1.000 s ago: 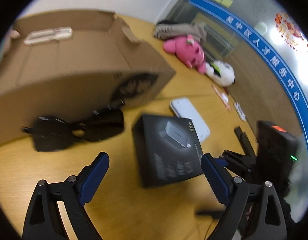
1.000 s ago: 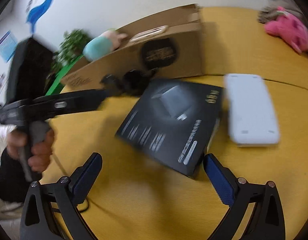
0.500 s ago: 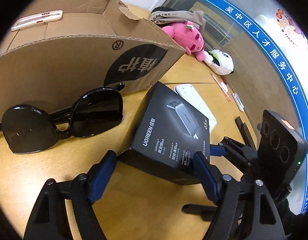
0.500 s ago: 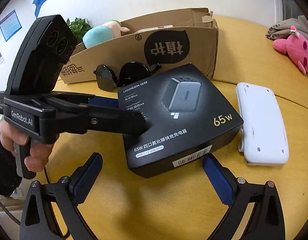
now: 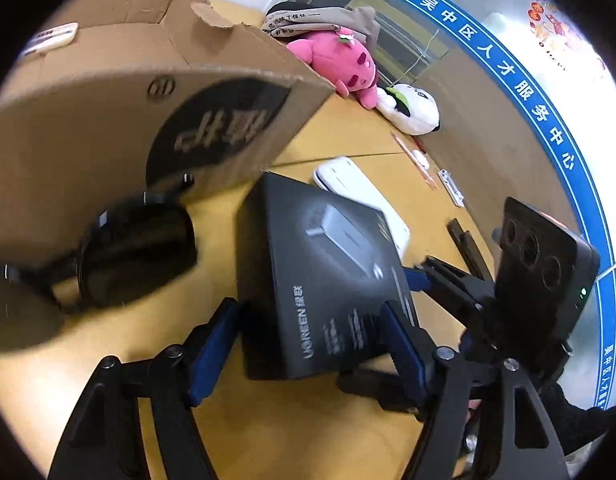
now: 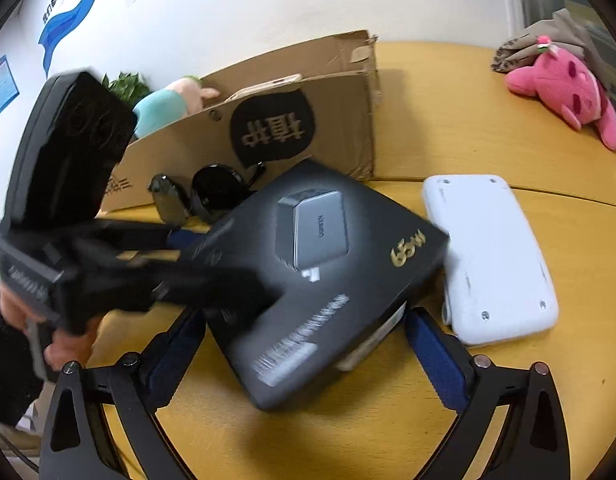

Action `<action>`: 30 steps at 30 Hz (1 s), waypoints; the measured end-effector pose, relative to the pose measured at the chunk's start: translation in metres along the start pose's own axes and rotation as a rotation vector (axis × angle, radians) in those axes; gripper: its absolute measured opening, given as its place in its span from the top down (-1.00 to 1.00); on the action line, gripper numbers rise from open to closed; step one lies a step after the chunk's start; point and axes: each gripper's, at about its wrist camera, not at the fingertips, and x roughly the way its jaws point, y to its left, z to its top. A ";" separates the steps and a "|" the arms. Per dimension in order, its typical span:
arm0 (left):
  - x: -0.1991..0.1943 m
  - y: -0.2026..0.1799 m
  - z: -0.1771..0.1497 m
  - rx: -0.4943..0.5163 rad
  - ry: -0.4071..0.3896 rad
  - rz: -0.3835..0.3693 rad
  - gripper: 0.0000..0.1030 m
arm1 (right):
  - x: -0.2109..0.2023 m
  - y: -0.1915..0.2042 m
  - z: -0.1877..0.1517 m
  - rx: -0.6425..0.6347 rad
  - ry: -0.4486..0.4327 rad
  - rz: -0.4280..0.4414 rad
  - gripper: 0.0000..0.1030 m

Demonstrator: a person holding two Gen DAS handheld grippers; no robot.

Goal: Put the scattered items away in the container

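A black charger box (image 5: 324,272) lies on the yellow table, also in the right wrist view (image 6: 316,276). My left gripper (image 5: 308,344) is shut on its near end. My right gripper (image 6: 303,344) stands with its jaws on either side of the box's other end; it looks closed on it. Black sunglasses (image 5: 119,248) lie left of the box against the open cardboard container (image 5: 119,92). A white device (image 6: 492,256) lies on the table beside the box.
A pink plush (image 5: 344,64) and a white plush (image 5: 412,110) lie at the far table edge with a folded cloth (image 5: 320,20). Pens (image 5: 416,160) lie near the wall. A teal plush (image 6: 163,104) and a phone (image 6: 263,84) sit in the container.
Both grippers have closed in on the charger box from opposite ends. The box has tilted and shifted slightly towards the white device.
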 end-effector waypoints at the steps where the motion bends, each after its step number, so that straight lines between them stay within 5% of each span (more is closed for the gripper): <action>1: -0.002 -0.001 -0.003 -0.006 -0.006 0.006 -0.38 | -0.001 0.002 -0.001 -0.009 -0.004 0.004 -0.93; 14: -0.074 -0.016 -0.018 -0.030 -0.181 0.140 -0.38 | -0.025 0.064 -0.003 -0.137 -0.126 -0.040 -0.79; 21: -0.143 -0.034 0.001 0.008 -0.356 0.221 -0.38 | -0.054 0.106 0.042 -0.228 -0.234 -0.027 -0.78; 30: -0.241 -0.019 0.051 0.035 -0.522 0.340 -0.38 | -0.055 0.173 0.141 -0.402 -0.326 0.017 -0.76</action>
